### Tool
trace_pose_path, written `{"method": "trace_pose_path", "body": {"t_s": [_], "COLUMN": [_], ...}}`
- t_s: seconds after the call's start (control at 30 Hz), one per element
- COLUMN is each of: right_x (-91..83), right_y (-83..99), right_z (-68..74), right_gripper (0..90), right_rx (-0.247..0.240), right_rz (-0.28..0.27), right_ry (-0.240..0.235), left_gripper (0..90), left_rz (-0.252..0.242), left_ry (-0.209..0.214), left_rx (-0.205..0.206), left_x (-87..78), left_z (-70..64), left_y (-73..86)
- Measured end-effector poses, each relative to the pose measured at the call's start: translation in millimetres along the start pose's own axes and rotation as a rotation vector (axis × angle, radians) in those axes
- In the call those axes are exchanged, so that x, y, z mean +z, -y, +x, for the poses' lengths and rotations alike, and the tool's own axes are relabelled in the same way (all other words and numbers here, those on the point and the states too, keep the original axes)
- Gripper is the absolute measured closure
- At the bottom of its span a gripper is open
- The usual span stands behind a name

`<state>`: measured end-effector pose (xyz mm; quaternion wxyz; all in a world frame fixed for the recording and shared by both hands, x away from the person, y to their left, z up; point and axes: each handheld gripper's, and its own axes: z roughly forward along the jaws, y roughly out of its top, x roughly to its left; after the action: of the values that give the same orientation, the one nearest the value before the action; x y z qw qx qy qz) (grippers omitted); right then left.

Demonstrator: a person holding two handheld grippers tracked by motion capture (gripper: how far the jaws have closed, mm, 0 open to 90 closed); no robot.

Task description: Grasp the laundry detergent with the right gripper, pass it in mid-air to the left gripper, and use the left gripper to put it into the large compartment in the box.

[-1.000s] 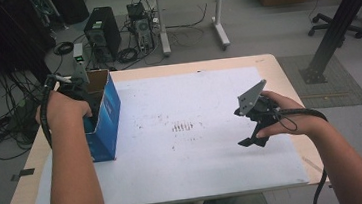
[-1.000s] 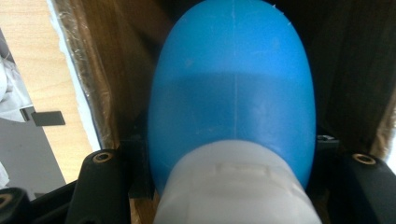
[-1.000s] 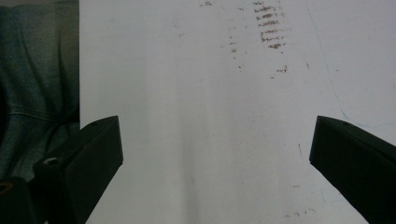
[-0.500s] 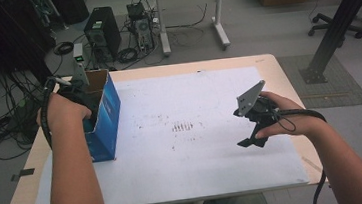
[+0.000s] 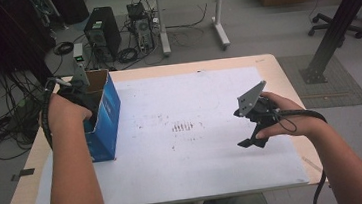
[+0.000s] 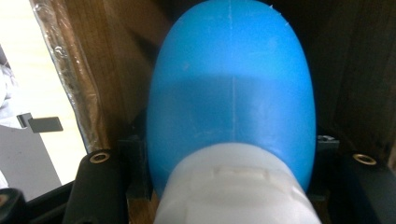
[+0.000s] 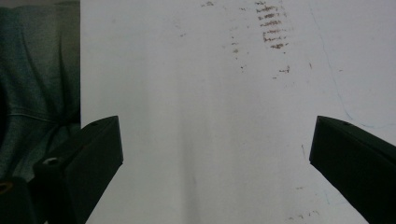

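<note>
- Where the left edge of the table [image 5: 131, 72] is reached in the high view, an open blue box [image 5: 106, 120] is seen standing upright, its brown inside showing at the top.
- The left gripper [image 5: 79, 94] is held down into the mouth of that box by the left hand [image 5: 64, 110].
- In the left gripper view, a blue bottle [image 6: 231, 93] with a white cap [image 6: 233, 186] is clamped between the two black jaws, which are pressed against its sides; the cap end is turned toward the camera, and brown cardboard walls are seen around it.
- A white sheet [image 5: 185, 172] marked with dark smudges [image 5: 184, 127] is spread over the middle of the table.
- The right gripper [image 5: 251, 138] is held by the right hand [image 5: 283, 117] above the right part of the sheet, well apart from the box.
- In the right gripper view, its jaws are spread wide with nothing held between them.
</note>
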<state>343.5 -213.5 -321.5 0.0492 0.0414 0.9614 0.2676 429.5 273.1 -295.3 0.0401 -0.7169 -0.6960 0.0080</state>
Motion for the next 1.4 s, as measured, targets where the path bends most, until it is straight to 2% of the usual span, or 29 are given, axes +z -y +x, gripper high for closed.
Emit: {"method": "trace_pose_path", "body": {"t_s": [0.63,1.07,1.3,1.4], "right_x": [-0.8,-1.6,-4.4,-5.3], "right_y": [2.5,1.0,-0.4,-1.1], "right_z": [1.5,3.4,5.0,5.9], "right_gripper": [2.8,2.9,2.8,2.8], "right_rx": [0.001,-0.012,-0.018,-0.020], "right_rz": [-0.007,-0.017,-0.021,-0.023], "right_ry": [-0.003,-0.001,0.001,0.003], "left_gripper": [32.9,30.7,26.5,24.3], "left_rz": [-0.016,-0.033,-0.043,-0.053], "left_ry": [-0.003,-0.008,-0.012,-0.008], "left_rx": [0.010,0.005,-0.007,0.002], "left_x": [-5.0,-19.4,-28.6,-34.5], "left_z": [-2.6,-4.4,-4.6,-5.3], "left_y": [2.4,8.7,13.8,16.7]}}
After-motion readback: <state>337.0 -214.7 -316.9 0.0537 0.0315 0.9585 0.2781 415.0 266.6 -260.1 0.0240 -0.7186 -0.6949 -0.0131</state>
